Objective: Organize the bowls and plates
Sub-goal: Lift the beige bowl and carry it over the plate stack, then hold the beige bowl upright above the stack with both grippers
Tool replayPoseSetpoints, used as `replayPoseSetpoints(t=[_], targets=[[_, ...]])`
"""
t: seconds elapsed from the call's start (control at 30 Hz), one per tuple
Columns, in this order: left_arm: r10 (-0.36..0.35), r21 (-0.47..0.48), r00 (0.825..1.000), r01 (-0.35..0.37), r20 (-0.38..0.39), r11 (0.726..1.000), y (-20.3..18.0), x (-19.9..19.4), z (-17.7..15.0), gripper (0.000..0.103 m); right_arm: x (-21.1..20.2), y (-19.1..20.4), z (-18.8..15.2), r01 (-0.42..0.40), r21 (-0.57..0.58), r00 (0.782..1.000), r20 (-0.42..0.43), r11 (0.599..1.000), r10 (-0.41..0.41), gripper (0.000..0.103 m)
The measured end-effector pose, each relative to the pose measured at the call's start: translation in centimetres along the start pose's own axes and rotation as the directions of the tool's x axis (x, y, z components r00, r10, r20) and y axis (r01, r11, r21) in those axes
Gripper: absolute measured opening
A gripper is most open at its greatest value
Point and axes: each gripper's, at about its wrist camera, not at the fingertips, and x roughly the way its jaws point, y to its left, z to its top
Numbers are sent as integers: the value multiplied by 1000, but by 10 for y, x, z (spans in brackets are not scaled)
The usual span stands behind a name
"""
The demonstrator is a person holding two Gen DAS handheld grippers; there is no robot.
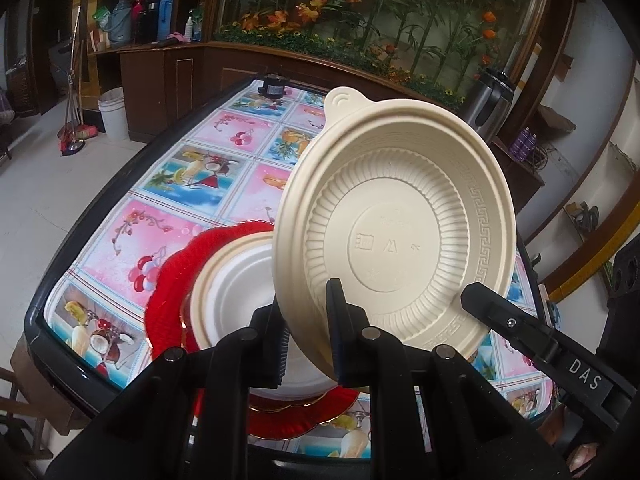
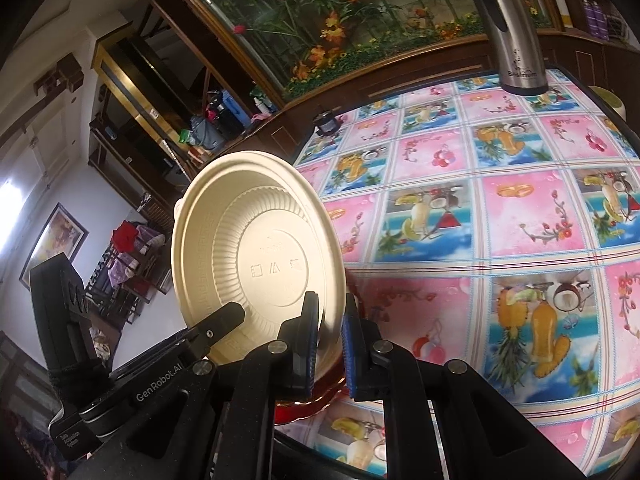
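Observation:
A cream plastic bowl (image 1: 394,220) with a ribbed inside and a small tab is held tilted on edge above the table; it also shows in the right wrist view (image 2: 256,256). My left gripper (image 1: 310,328) is shut on its lower rim. My right gripper (image 2: 328,340) is shut on the same rim from the other side; its finger shows in the left wrist view (image 1: 504,316). Below sits a red scalloped plate (image 1: 172,280) carrying a cream bowl with a white one inside (image 1: 236,280). The red plate's edge shows under my right gripper (image 2: 304,408).
The table (image 2: 500,220) has a pink and blue fruit-print cloth and a dark rim. A steel thermos (image 2: 516,28) stands at its far edge, a small black object (image 1: 273,85) at the far end. A wooden cabinet with plants is behind; a white bucket (image 1: 114,114) stands on the floor.

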Motion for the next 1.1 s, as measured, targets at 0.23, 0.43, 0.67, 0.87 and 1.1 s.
replayPoseSetpoints(t=[0.23, 0.43, 0.67, 0.87, 1.1], targets=[[20, -21, 1000, -19, 15, 1000, 17, -10, 5, 15, 6, 20, 2, -24, -34, 1000, -11, 999, 23, 11], [32, -36, 999, -31, 15, 999, 31, -17, 7, 15, 12, 38, 4, -39, -62, 999, -33, 997, 37, 11], [38, -38, 999, -39, -19, 999, 45, -17, 1, 16, 23, 49, 1, -49, -85, 995, -88, 995, 41, 11], [26, -36, 998, -28, -52, 999, 53, -20, 8, 16, 27, 60, 0, -51, -102, 994, -105, 993, 40, 11], [6, -16, 992, -8, -128, 1000, 56, -16, 16, 17, 26, 68, 6, -44, -116, 990, -135, 992, 29, 12]])
